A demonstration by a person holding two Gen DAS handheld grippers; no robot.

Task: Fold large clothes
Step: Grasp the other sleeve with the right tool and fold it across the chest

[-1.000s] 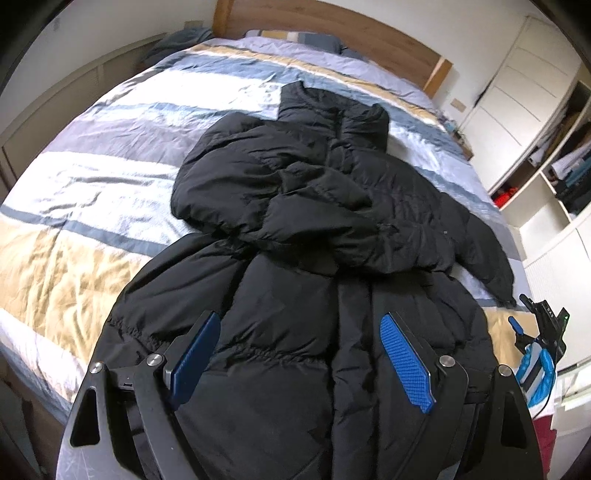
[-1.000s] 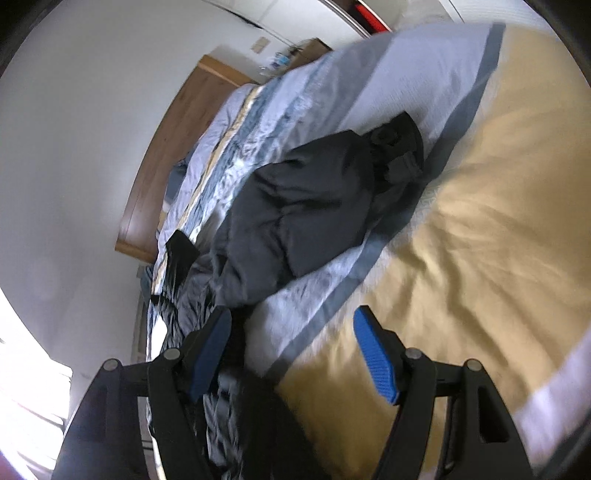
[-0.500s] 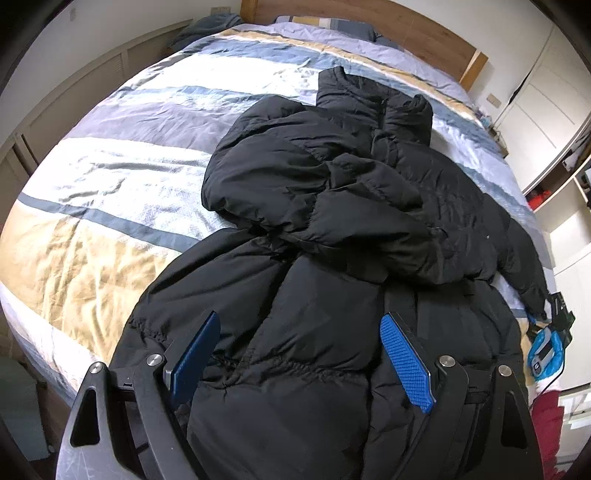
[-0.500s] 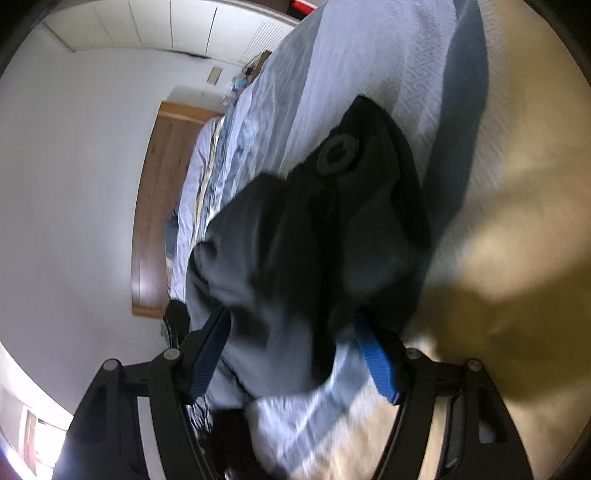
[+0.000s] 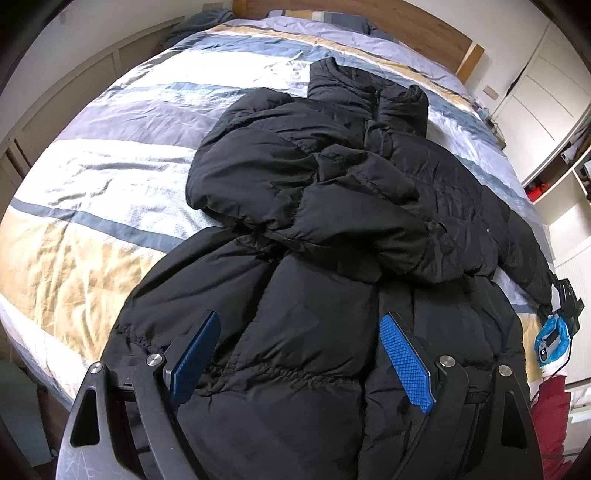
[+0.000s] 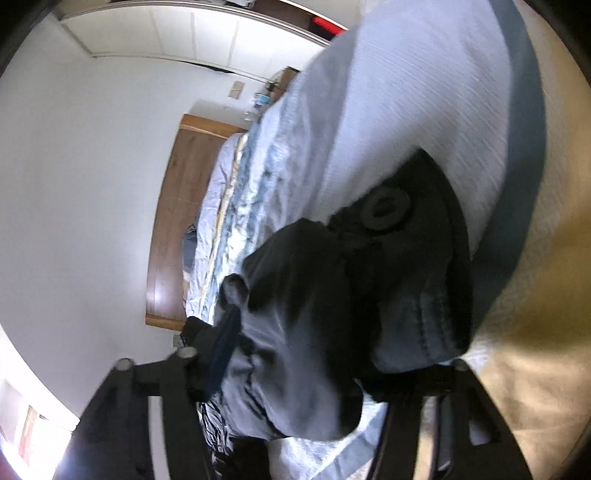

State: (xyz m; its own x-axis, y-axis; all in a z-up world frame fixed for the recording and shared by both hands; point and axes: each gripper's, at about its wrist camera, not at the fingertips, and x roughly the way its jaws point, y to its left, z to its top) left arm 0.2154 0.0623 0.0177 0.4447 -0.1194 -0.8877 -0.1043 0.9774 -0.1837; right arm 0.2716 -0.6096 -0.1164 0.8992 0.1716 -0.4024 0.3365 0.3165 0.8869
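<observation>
- Left gripper [image 5: 299, 354]: jaws spread wide, blue pads apart, nothing between them in contact. It hovers over the hem end of the black puffer jacket [image 5: 332, 229]; whether the pads touch the fabric cannot be told.
- Puffer jacket lies lengthwise on the bed, on a striped duvet [image 5: 92, 155] in blue, white and tan bands. Collar points toward the wooden headboard [image 5: 417, 26], hem toward the left wrist camera.
- One sleeve is folded across the chest; the other sleeve [image 5: 524, 258] runs out toward the right edge of the bed.
- Right gripper [image 6: 295, 354]: seen in the right wrist view, the cuff end of the sleeve [image 6: 332, 314] fills the space between the jaws. The left blue pad sits against the fabric; the right pad is hidden behind the cloth. Jaws look narrowed around the sleeve, but the frame is blurred, so cannot tell whether the grip is firm.
- A round black button [image 6: 386, 208] shows on the cuff, beyond the jaws.
- In the left wrist view the right gripper body [image 5: 554, 332], with its blue parts, sits at the bed's right edge at the sleeve's end.
- White wardrobe [image 5: 535, 85] stands beside the bed, past the headboard.
</observation>
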